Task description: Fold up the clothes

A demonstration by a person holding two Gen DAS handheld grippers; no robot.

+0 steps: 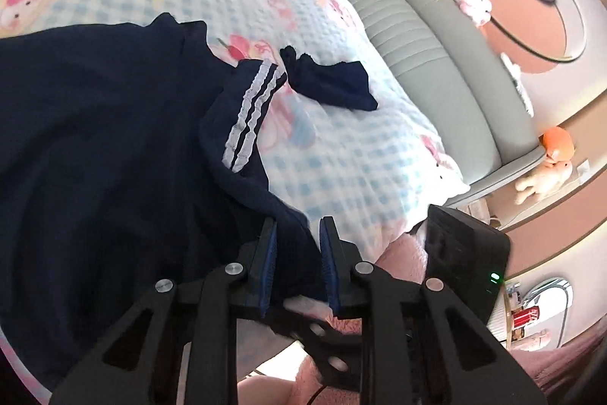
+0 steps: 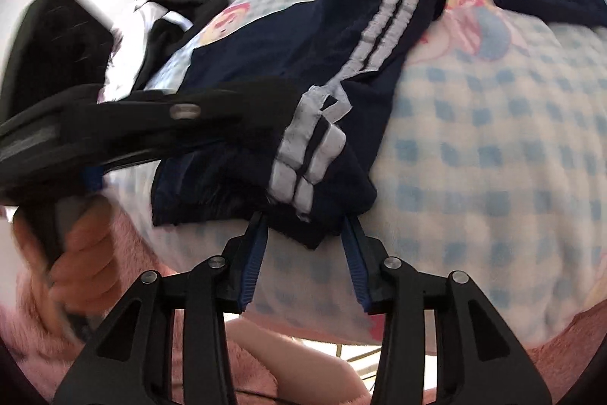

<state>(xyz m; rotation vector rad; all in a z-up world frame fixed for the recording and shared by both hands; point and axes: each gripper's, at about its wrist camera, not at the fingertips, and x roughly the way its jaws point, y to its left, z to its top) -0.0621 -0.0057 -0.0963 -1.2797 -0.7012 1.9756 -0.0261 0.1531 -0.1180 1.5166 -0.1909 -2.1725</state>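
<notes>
Navy sailor top (image 2: 265,71) lies on bed (image 2: 474,139); striped hem corner (image 2: 303,173) sits between spread fingers of right tool (image 2: 305,234), ungrasped. Left tool (image 1: 296,238) spread, straddling top's edge.

Black plastic linkages on left hand-held gripper (image 1: 297,238) and right hand-held gripper (image 2: 305,234), silver round pivot screws, ribbed blue pads (image 2: 254,268) inside each finger. Bare-skinned hand (image 2: 81,264), fluffy pink sleeve (image 2: 30,321) just beside it.
</notes>
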